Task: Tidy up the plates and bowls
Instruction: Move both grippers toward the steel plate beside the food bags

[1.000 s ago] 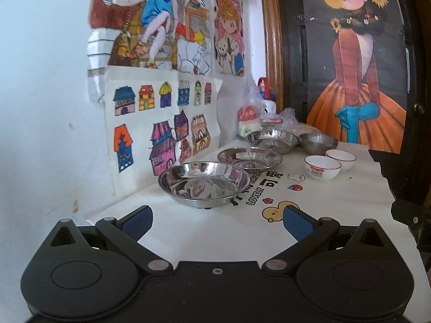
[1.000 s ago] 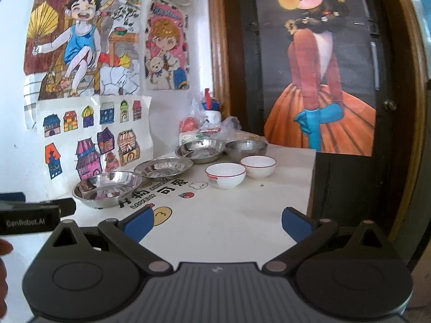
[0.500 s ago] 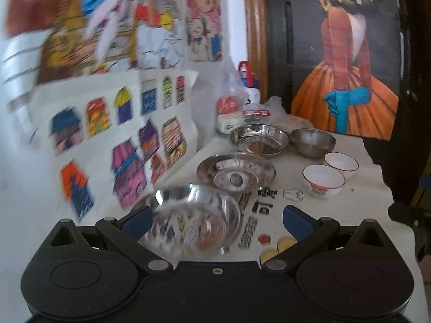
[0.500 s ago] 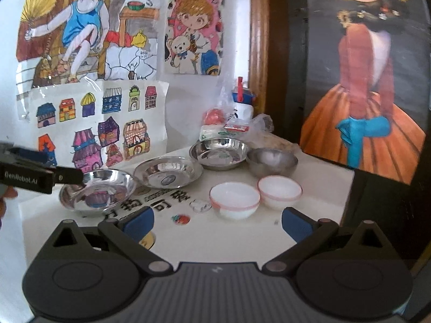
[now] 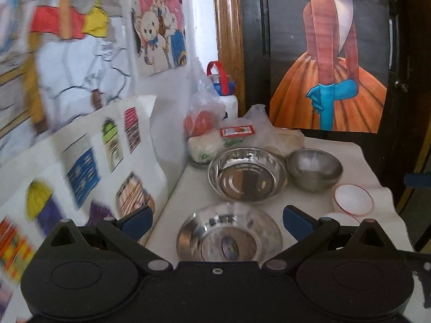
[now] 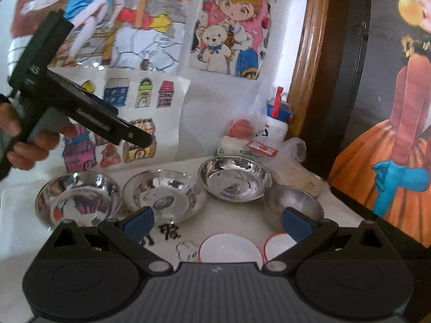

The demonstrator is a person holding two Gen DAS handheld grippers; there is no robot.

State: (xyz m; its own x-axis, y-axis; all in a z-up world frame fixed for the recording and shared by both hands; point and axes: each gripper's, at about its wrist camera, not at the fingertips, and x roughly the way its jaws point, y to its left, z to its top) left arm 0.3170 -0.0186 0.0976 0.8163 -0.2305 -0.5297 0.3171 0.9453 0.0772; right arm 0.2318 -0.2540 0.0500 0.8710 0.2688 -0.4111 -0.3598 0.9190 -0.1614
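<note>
both of your grippers have pushed forward over the counter (image 5: 377,188) in the last second; the dishes that sat well ahead of you a moment ago now lie right under the fingers. your left gripper (image 5: 216,219) hangs over the middle steel plate (image 5: 229,239), its fingers spread wide on either side of it and holding nothing. your right gripper (image 6: 218,219) is likewise wide apart and empty, with the near white bowl (image 6: 229,249) just below it and the second white bowl (image 6: 277,245) touching or almost touching that one on the right.

by the look of it, none of the sorting is done yet. the right view shows three steel plates lying singly in a row along the wall: the left plate (image 6: 76,199), the middle one, and the far plate (image 5: 246,177). the small steel bowl (image 5: 313,168) sits just beside the far plate, on its own. nothing is stacked on anything.

my guess is you are about to make the first pick, likely the middle plate with the left. all the stacking of plates and nesting of bowls remains. the bagged food (image 5: 215,134) in the corner sits close behind the far plate.
</note>
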